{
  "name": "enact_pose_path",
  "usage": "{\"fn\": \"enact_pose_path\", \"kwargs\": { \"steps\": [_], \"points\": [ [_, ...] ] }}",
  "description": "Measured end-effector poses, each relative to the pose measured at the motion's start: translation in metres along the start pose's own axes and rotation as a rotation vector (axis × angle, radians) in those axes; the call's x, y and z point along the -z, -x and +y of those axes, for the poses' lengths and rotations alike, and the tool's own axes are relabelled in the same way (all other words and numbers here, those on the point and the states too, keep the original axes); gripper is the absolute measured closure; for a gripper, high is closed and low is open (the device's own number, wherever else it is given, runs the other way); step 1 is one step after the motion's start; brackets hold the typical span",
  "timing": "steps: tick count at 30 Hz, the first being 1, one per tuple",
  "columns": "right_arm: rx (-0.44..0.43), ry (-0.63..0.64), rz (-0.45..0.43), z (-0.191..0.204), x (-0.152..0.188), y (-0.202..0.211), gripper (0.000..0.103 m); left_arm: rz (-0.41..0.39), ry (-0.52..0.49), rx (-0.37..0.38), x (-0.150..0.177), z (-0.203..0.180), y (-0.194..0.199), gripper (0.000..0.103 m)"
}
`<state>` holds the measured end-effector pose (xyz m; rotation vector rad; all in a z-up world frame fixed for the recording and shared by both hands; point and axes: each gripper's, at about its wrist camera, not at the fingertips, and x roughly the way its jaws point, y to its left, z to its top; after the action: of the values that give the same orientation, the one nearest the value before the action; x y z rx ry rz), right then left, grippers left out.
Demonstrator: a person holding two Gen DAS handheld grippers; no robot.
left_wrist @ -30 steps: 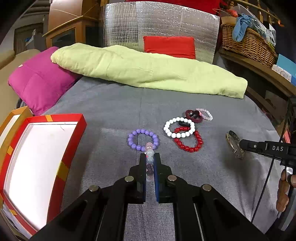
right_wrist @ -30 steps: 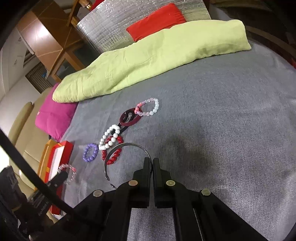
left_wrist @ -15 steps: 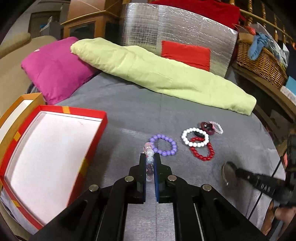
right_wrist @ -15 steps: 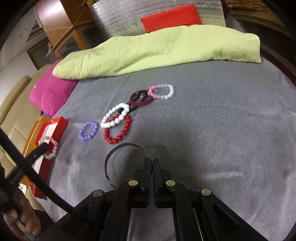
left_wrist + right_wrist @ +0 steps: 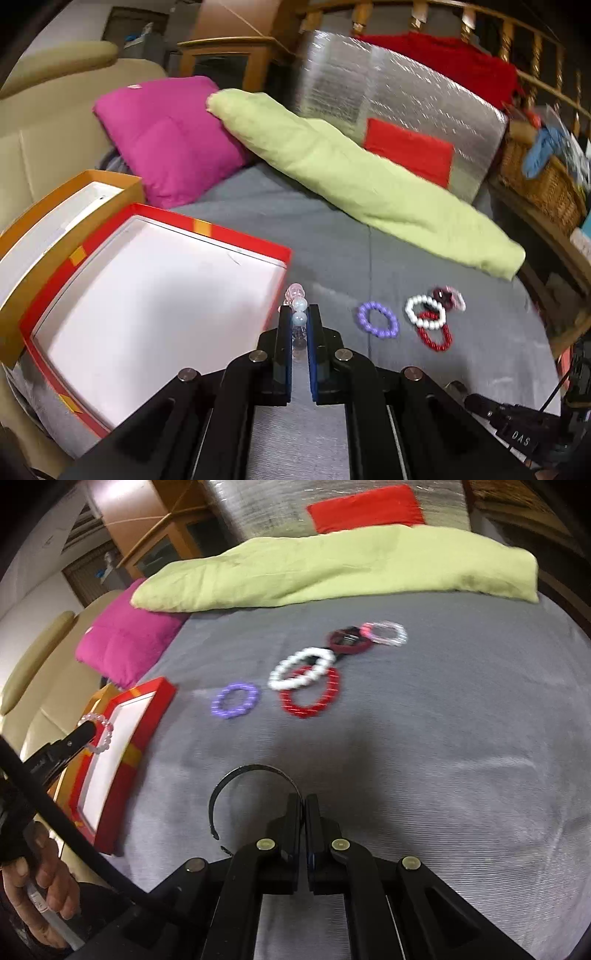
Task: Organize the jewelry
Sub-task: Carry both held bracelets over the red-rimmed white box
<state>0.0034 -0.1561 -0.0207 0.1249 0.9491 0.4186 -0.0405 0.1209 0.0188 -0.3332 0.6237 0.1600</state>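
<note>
My left gripper [image 5: 299, 310] is shut on a pale pink-and-clear bead bracelet [image 5: 297, 295], which hangs just over the right rim of the red box [image 5: 240, 242] with a white inside. In the right wrist view that bracelet [image 5: 100, 734] dangles at the left gripper's [image 5: 86, 731] tip above the red box [image 5: 162, 698]. My right gripper [image 5: 304, 799] is shut on a thin dark open bangle [image 5: 251, 768], held above the grey bedspread. On the spread lie a purple bracelet [image 5: 234, 700], a white one [image 5: 301, 667] overlapping a red one [image 5: 310, 694], a maroon piece [image 5: 349, 640] and a clear bracelet [image 5: 386, 633].
An orange box [image 5: 74, 206] sits behind the red one. A pink cushion [image 5: 166, 136], a long green pillow [image 5: 351, 177] and a silver foil panel [image 5: 388, 96] line the far side. A wicker basket [image 5: 543, 184] stands at the right. A person's hand [image 5: 37, 878] grips the left handle.
Both grippers have swung left across the spread toward the red box. The left one carried the pale bracelet up to the box's rim; the right one followed with the bangle.
</note>
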Motion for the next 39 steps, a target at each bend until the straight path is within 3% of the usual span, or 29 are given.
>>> {"fn": "enact_pose_path", "kwargs": {
  "steps": [3, 6, 16, 25, 34, 39],
  "points": [
    [-0.011, 0.034, -0.012, 0.023, -0.009, 0.001, 0.1, -0.07, 0.076, 0.0, -0.007, 0.022, 0.014, 0.095],
    [-0.028, 0.08, -0.027, 0.052, -0.021, 0.0, 0.1, -0.127, 0.154, -0.045, -0.014, 0.044, 0.024, 0.095],
    [-0.108, 0.204, -0.041, 0.148, -0.056, -0.029, 0.1, -0.141, 0.41, -0.186, -0.015, 0.111, 0.028, 0.095],
    [-0.115, 0.28, 0.017, 0.202, -0.073, -0.084, 0.1, -0.091, 0.472, -0.225, -0.013, 0.131, 0.017, 0.095],
    [-0.096, 0.326, 0.079, 0.223, -0.076, -0.131, 0.1, 0.022, 0.5, -0.302, -0.007, 0.143, -0.005, 0.095],
    [-0.091, 0.339, 0.099, 0.228, -0.075, -0.144, 0.1, 0.034, 0.499, -0.328, -0.007, 0.146, -0.007, 0.095]
  ]
}}
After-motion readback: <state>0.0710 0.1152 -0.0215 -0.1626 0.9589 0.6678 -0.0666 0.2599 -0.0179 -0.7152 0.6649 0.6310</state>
